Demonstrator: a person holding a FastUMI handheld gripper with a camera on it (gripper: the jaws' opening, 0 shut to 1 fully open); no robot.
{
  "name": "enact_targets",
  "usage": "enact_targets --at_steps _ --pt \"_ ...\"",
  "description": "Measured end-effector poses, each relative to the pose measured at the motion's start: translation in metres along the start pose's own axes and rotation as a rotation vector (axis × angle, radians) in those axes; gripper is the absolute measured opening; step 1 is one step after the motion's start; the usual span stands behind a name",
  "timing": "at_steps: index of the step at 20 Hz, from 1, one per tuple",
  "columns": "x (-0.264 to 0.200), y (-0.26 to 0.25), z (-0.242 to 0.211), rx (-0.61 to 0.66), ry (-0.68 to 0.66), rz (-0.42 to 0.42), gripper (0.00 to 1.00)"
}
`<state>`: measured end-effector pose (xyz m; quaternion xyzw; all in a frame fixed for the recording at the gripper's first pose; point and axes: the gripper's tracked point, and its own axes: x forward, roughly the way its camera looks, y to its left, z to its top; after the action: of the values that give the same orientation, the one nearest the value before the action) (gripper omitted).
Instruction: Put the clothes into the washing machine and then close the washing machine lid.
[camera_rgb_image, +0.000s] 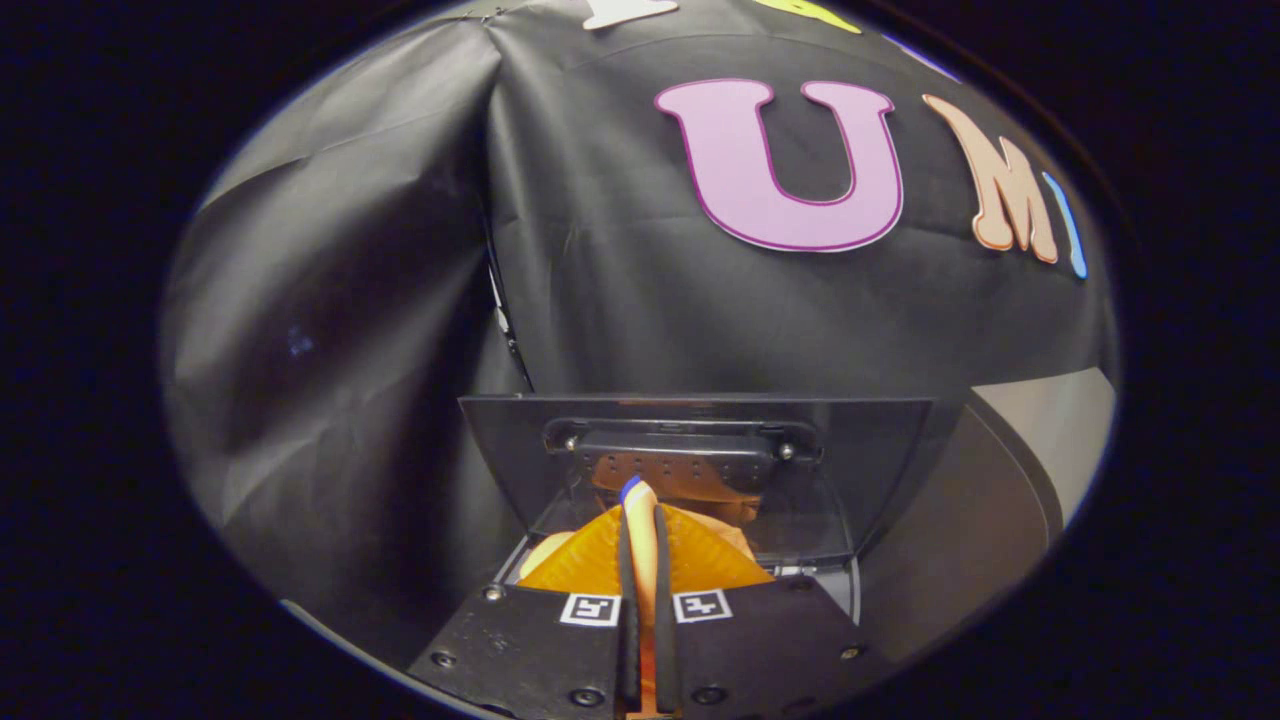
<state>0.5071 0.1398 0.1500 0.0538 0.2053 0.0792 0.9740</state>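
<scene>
one hand-held gripper (640, 520), its two fingers nipped on one orange garment (600, 565); one washing machine (840, 585); one raised lid (690, 470), apparently with two screws.

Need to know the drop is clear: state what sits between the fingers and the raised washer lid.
In the gripper view, the gripper is shut on an orange cloth; that cloth is what lies between it and the raised lid.

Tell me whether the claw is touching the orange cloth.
Touching. The gripper view shows the claw shut on a fold of the orange cloth, both fingers pressing it between them, just before the raised washing machine lid.
</scene>
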Motion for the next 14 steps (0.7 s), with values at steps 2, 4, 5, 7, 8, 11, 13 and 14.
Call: enact_targets --at_steps 2,4,5,7,8,11,13,14 --pt "0.006 -0.002 -0.007 -0.043 0.007 -0.014 0.06" --pt "0.005 -0.003 -0.007 -0.075 0.007 -0.020 0.07" --pt "0.007 -0.003 -0.007 -0.075 0.008 -0.018 0.07" --pt "0.008 -0.003 -0.007 -0.070 0.013 -0.015 0.07" --pt "0.010 -0.002 -0.007 -0.069 0.008 -0.015 0.08" --pt "0.011 -0.010 -0.007 -0.063 0.016 -0.049 0.09" --pt "0.020 -0.023 -0.001 -0.053 -0.009 -0.097 0.13" --pt "0.022 -0.027 0.000 -0.046 -0.018 -0.104 0.18"
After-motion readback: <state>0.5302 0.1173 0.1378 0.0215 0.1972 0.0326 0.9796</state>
